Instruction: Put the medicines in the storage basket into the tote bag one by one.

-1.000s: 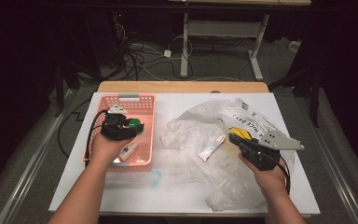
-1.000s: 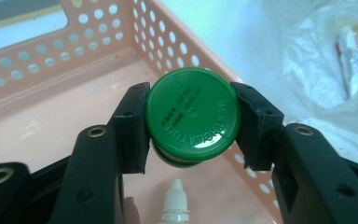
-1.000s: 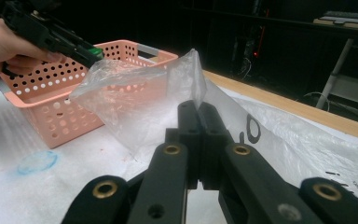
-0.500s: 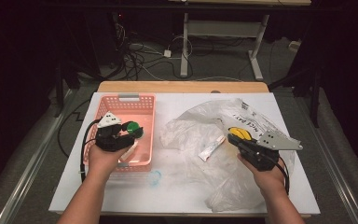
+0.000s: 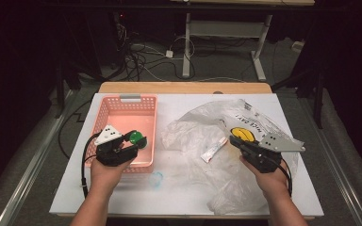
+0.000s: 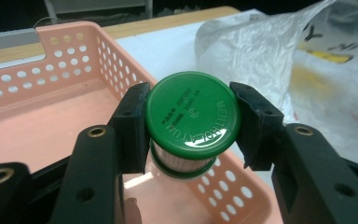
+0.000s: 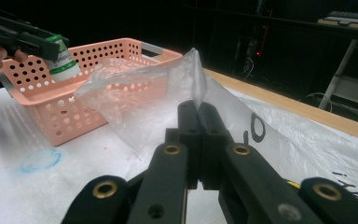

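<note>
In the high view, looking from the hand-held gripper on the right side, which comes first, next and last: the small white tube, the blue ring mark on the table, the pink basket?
From the right hand-held gripper:
1. White tube, just to its left, lying in the plastic bag.
2. Blue ring mark, farther left, on the bare table near the front.
3. Pink basket, farthest, on the left side of the table.
</note>
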{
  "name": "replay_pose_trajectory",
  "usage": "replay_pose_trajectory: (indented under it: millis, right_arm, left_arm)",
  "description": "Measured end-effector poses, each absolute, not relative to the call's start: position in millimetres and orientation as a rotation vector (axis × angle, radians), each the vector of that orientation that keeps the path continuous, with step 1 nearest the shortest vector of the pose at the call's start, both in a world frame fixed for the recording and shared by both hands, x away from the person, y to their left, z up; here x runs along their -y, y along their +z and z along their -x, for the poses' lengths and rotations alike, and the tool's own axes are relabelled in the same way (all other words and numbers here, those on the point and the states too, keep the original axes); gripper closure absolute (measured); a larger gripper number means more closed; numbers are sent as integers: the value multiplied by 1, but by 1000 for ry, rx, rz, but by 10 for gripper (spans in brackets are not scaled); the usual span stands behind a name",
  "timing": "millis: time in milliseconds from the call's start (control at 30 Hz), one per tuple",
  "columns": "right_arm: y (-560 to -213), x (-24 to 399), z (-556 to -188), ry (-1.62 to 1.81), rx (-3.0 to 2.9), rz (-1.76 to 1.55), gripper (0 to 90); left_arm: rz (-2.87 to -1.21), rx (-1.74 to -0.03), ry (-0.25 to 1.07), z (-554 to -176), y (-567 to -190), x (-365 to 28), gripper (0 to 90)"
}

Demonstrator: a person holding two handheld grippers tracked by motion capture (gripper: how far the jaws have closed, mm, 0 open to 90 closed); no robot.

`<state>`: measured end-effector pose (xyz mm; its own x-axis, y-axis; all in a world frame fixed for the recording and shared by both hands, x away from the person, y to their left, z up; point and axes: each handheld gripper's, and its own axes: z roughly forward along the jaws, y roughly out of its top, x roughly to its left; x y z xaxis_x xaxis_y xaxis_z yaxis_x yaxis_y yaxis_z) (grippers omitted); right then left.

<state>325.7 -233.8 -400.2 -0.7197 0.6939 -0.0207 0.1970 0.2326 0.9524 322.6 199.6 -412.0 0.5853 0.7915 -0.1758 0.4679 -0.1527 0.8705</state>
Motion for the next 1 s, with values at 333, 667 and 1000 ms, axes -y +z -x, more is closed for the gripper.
replay_pose_trajectory:
  millis: [333,667,1000]
  right_arm:
    - [-400,235,-326,1499,-2067,-806,900]
    - [-399,235,-325,1499,-2066,-805,900]
    - [-398,236,-324,1502,-2061,-804,900]
  left_arm:
    - [-1809,-965,365,-310,-408,-190,499]
    - [-1812,-882,323,-300,-401,-173,499]
    - [-1843,-819,280,-296,-405,-151,499]
